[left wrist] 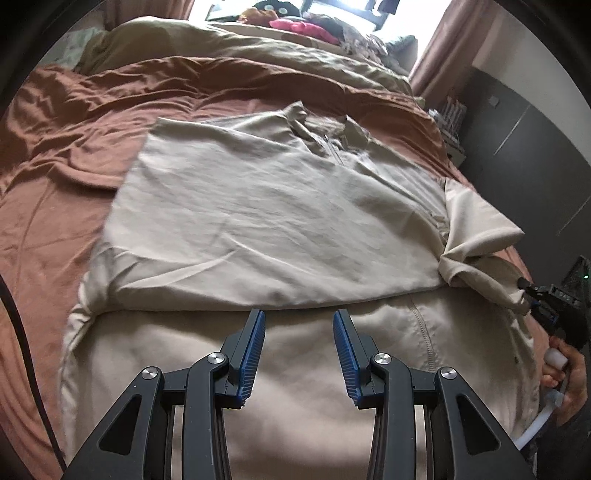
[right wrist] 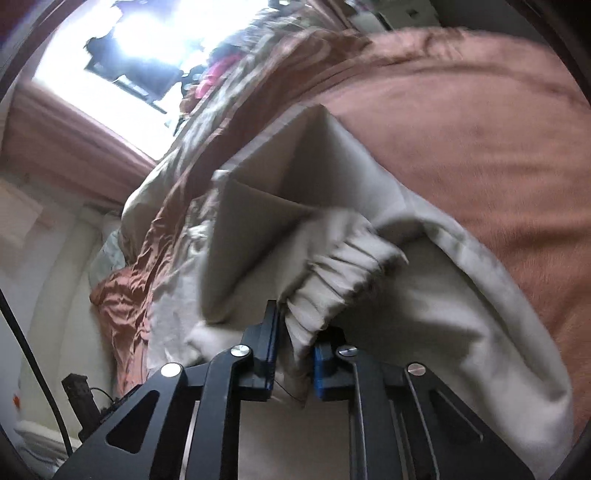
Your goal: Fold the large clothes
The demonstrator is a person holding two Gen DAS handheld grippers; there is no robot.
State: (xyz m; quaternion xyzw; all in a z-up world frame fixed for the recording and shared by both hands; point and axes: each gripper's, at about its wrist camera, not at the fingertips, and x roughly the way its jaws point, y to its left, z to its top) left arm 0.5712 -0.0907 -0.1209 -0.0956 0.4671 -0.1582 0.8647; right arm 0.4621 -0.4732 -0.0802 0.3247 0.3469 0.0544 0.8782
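A large beige jacket (left wrist: pixel 266 206) with a zip collar lies flat on the rust-brown bed sheet (left wrist: pixel 55 206), one part folded over its middle. My left gripper (left wrist: pixel 299 325) hovers open over the near part of the jacket, with nothing between its blue pads. At the right edge the jacket's sleeve (left wrist: pixel 476 236) is bunched and lifted, and my right gripper (left wrist: pixel 532 291) has hold of its end. In the right wrist view the right gripper (right wrist: pixel 295 343) is shut on the gathered elastic cuff (right wrist: pixel 332 269), and the sleeve hangs from it above the sheet (right wrist: pixel 480 147).
An olive duvet (left wrist: pixel 258 48) lies crumpled at the far end of the bed, with a pile of coloured clothes (left wrist: pixel 306 27) under the window behind it. A dark cabinet (left wrist: pixel 517 147) stands to the right of the bed. A black cable (left wrist: pixel 22 332) runs down the left edge.
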